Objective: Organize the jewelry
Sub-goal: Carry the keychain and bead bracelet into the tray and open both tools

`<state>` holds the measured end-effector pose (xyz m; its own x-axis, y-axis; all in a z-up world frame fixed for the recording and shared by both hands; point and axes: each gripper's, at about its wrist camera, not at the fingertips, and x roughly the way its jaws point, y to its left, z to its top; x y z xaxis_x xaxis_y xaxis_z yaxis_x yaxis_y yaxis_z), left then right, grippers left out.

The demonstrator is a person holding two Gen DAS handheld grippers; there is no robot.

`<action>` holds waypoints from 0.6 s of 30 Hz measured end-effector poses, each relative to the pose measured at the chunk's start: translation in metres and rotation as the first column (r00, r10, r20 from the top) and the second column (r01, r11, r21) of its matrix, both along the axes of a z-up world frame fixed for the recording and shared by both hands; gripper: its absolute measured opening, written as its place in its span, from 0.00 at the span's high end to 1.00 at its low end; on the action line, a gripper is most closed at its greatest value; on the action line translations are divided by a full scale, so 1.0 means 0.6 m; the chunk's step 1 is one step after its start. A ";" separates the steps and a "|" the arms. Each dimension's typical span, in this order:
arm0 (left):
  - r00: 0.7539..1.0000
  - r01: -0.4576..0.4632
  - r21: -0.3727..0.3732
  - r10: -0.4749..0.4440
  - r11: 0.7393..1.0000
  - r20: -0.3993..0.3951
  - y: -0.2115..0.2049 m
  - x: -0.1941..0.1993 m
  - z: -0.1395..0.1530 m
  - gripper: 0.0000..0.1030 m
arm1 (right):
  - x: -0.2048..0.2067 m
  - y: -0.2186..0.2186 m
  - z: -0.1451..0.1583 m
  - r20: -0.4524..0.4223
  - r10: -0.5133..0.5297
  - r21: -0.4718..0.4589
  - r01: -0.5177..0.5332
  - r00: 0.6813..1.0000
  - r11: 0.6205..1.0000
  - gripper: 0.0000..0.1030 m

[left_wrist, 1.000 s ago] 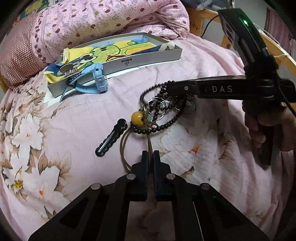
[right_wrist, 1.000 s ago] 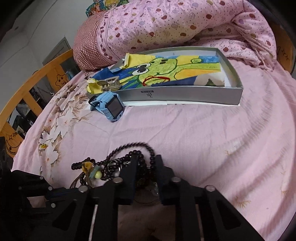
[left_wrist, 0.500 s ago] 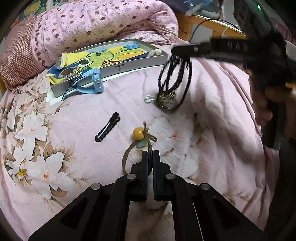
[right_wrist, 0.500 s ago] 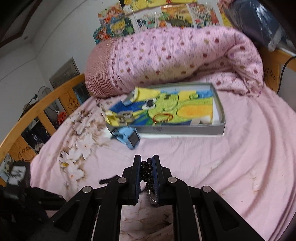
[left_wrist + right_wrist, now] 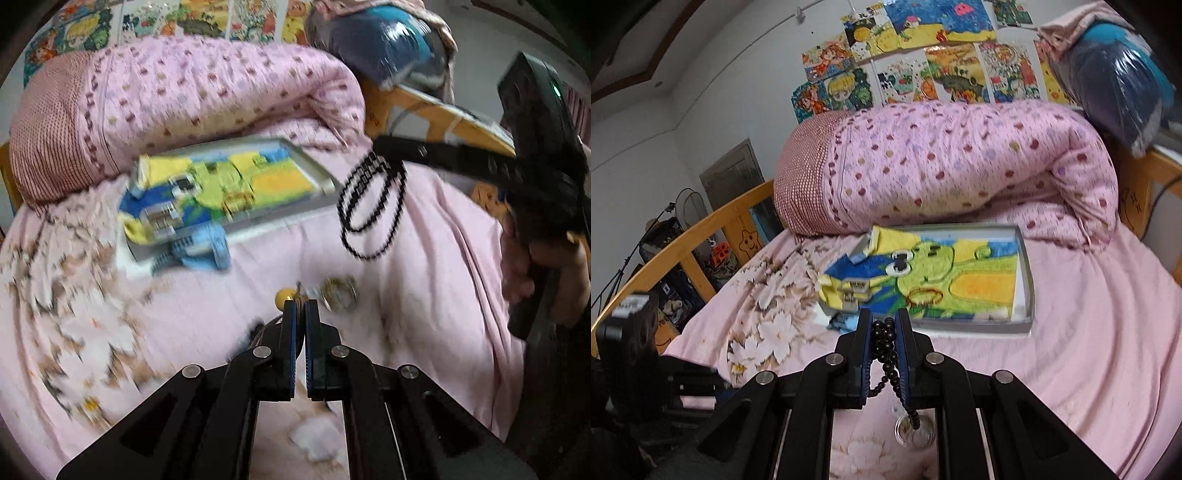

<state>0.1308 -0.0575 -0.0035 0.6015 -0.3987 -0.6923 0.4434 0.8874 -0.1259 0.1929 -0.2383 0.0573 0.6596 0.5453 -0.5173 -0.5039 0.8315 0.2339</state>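
Landmark: rolled pink polka-dot quilt [image 5: 960,166], lying across the head of the bed [image 5: 1089,332]. Above it, cartoon drawings [image 5: 916,55] fixed to the wall. At its left end, a red-checked pillow [image 5: 805,177]. To its right, a blue plastic-wrapped bundle [image 5: 1119,85] above the wooden bed rail [image 5: 1160,170]. Left of it, another curved wooden rail [image 5: 701,236]; beyond that, a fan [image 5: 689,206]. The sheet below the quilt is pink with a floral print.

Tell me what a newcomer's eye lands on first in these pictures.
First, the black bead necklace dangling in loops from the right gripper, lifted above the pink bedsheet. Next, the grey tray lined with a bright green-and-yellow cartoon drawing, lying on the bed in front of the rolled polka-dot quilt. The left gripper pinches a cord beside a yellow bead.
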 end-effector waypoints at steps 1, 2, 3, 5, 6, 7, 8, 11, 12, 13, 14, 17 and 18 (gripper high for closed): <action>1.000 -0.008 -0.014 0.008 1.000 0.003 0.006 0.016 0.009 0.97 | 0.014 0.007 0.012 0.016 0.007 -0.001 -0.007 1.000 1.000 0.88; 1.000 -0.008 -0.028 0.008 1.000 0.003 0.010 0.032 0.017 0.97 | 0.022 0.010 0.018 0.023 0.010 -0.002 -0.010 1.000 1.000 0.88; 1.000 -0.007 -0.035 0.007 0.999 0.002 0.013 0.044 0.022 0.97 | 0.031 0.014 0.023 0.029 0.013 -0.002 -0.013 0.999 1.000 0.88; 1.000 -0.015 -0.036 0.015 0.999 0.004 0.020 0.076 0.034 0.97 | 0.052 0.023 0.031 0.040 0.011 -0.001 -0.011 0.999 1.000 0.88; 1.000 -0.023 -0.043 0.023 0.999 0.002 0.026 0.094 0.039 0.97 | 0.061 0.026 0.032 0.043 0.009 0.000 -0.009 0.999 1.000 0.88; 0.999 -0.038 -0.056 0.038 0.998 0.000 0.031 0.115 0.045 0.97 | 0.073 0.030 0.033 0.045 0.006 0.002 -0.007 0.999 1.000 0.88; 0.999 -0.050 -0.070 0.050 0.996 -0.001 0.038 0.127 0.048 0.97 | 0.084 0.034 0.032 0.045 0.004 0.004 -0.004 0.999 1.000 0.88; 0.995 -0.094 -0.094 0.095 0.991 0.010 0.053 0.168 0.056 0.97 | 0.123 0.045 0.021 0.030 -0.014 0.016 0.013 0.999 1.000 0.88; 0.993 -0.111 -0.104 0.113 0.988 0.016 0.058 0.184 0.057 0.97 | 0.137 0.049 0.016 0.027 -0.022 0.021 0.021 0.999 1.000 0.88; 0.992 -0.121 -0.109 0.124 0.987 0.020 0.061 0.196 0.057 0.97 | 0.147 0.051 0.012 0.025 -0.027 0.025 0.026 0.999 0.999 0.88; 0.991 -0.132 -0.114 0.135 0.985 0.024 0.064 0.209 0.056 0.97 | 0.158 0.053 0.008 0.024 -0.033 0.028 0.032 0.999 0.999 0.88; 0.987 -0.153 -0.128 0.158 0.980 0.028 0.069 0.248 0.045 0.97 | 0.195 0.058 -0.014 0.003 -0.061 0.043 0.061 0.998 0.997 0.88; 0.986 -0.158 -0.132 0.162 0.979 0.024 0.069 0.258 0.039 0.97 | 0.209 0.059 -0.025 -0.013 -0.076 0.048 0.076 0.997 0.996 0.88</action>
